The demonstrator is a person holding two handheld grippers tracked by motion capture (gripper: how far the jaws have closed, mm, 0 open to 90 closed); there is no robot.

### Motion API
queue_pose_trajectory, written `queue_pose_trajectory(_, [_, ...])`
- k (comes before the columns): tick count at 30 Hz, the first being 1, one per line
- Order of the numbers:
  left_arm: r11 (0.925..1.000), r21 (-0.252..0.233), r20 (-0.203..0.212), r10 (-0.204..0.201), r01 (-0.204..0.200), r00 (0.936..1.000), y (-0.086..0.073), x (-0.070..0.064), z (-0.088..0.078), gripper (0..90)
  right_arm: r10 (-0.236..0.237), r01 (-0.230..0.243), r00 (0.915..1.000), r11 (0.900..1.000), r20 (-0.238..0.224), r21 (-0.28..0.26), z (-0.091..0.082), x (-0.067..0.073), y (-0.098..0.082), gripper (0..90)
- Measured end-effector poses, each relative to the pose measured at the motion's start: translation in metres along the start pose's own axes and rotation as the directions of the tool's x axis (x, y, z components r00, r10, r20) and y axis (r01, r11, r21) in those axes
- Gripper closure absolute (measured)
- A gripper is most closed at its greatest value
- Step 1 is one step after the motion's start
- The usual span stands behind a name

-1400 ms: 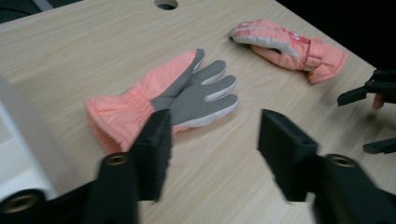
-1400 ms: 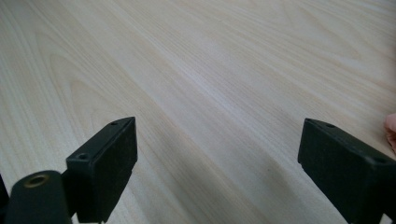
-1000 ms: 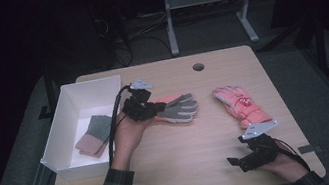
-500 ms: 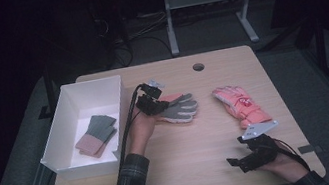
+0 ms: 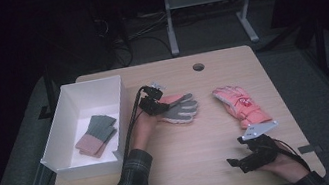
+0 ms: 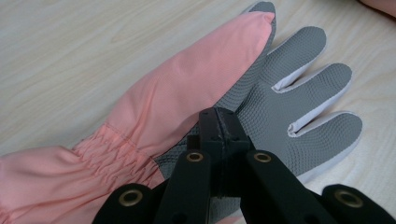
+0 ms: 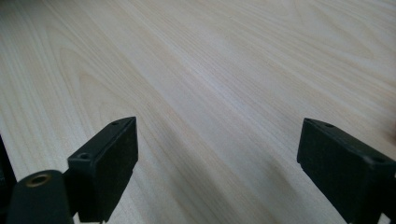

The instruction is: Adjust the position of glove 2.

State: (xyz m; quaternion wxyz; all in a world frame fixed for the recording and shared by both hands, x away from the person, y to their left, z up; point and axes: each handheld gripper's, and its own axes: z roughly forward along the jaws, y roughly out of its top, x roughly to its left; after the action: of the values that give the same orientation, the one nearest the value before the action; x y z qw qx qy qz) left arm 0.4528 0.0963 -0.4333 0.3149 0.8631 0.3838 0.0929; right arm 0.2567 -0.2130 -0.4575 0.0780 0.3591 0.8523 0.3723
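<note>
On our pale wooden table (image 5: 190, 169), right of the white rectangular box (image 5: 59, 140) holding folded grey-and-pink gloves (image 5: 97, 135), our left gripper (image 5: 154, 105) pinches the pink-and-grey padded glove (image 6: 196, 102), our right gripper (image 5: 245, 162) gaping.

The high view is dim and grainy; the tabletop (image 5: 189, 159) is evenly lit while the surroundings sink into near black. Both gripper views are bright, soft-shadowed; the nearest black parts look perhaps slightly blurred.
</note>
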Motion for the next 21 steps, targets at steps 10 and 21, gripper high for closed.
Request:
queue_pose_trajectory(10, [0.9978,0.019,0.081,0.062,-0.064,0.9948,-0.001,-0.024,0.001,89.8,0.005,-0.005,1.0,1.0,0.002,0.0,-0.001,0.001,0.0,12.2])
queue_pose_trajectory(21, [0.995,0.009,0.173,0.097,-0.1,0.9801,-0.007,-0.069,0.001,89.8,0.0,0.0,1.0,1.0,0.005,0.0,0.0,0.0,0.0,12.2])
